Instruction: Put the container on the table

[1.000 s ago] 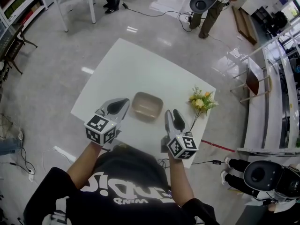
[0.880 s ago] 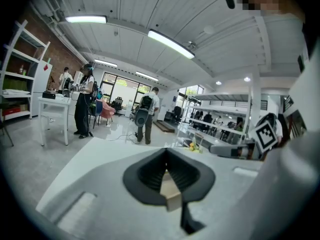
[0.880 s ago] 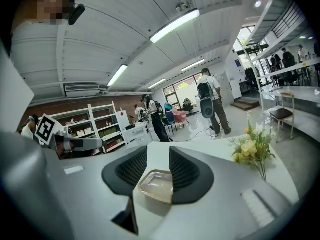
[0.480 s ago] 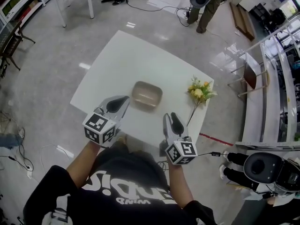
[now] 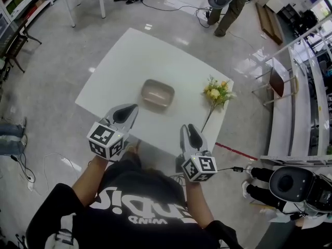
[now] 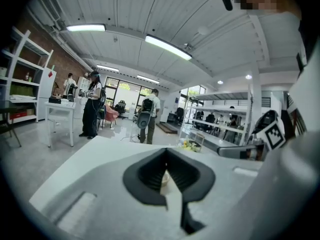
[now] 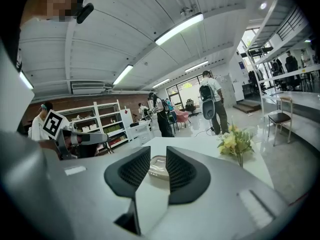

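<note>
Here the container (image 5: 157,93), a shallow beige tub with rounded corners, sits open side up on the white surface (image 5: 129,61), about at its middle and touched by nothing. A bunch of yellow flowers (image 5: 215,91) with green leaves is on the same surface near its right edge, well apart from the container. Both grippers are held at the near edge of the surface, pointing across it. The left gripper (image 5: 129,109) is at the left part of that edge, and in the left gripper view its fingers (image 6: 150,171) meet at the tips, closed on nothing; only a sliver of the container far across the surface shows in the narrow slit below them. The right gripper (image 5: 190,130) is at the right part of the near edge. Its fingers (image 7: 181,170) have just been closing but stand apart with a clear gap, and nothing is between them; the container is seen through the gap, out on the surface and out of reach of the pads. Beyond the far edge of the surface a person (image 5: 228,7) stands on the shiny grey floor (image 5: 57,56), and off its right edge is a chair (image 5: 280,90).
</note>
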### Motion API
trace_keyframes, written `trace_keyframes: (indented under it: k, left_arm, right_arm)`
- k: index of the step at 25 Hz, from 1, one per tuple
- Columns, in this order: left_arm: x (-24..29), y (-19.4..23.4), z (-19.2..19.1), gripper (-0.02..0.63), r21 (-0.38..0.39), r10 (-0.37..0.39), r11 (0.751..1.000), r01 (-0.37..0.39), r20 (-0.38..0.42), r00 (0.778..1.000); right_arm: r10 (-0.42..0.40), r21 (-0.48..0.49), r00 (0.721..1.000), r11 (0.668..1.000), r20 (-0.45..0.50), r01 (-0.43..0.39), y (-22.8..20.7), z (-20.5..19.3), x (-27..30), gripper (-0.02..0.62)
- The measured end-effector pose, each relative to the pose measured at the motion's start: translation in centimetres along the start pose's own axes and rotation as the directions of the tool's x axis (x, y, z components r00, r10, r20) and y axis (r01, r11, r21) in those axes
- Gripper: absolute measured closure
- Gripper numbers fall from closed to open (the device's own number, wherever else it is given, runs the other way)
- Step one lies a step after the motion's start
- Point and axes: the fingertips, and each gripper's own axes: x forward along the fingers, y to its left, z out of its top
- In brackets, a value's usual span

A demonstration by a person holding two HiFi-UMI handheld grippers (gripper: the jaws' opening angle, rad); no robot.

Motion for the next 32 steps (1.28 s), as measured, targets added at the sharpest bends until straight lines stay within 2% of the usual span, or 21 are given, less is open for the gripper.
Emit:
trace_keyframes:
  k: [8,20,32]
  left_arm:
    - [-3.6,-3.1,-1.1,0.604,0.023,0.039,0.999,-0.04,0.022,0.999]
    - [-9.7,-4.1,-3.8,0.604,0.025,0.129,0.991,-0.13,0.035,0.991]
    - [-11.0,-4.7,-6.2,0.604,0.024,0.172,0.984,-0.174,0.067,0.983]
  right_arm:
    - [0.016,-0.022,1.0,1.0,0.026,-0.015,0.7,-1.6,-3.4,0.528]
    - [0.004,-0.052,1.0,0.999,0.017,-0.003,3.2,-3.2,-6.3,0.595]
    - [-0.042,-0.062,0.999,0.997,0.001,0.042,2.7,-6.1,-7.3,0.595]
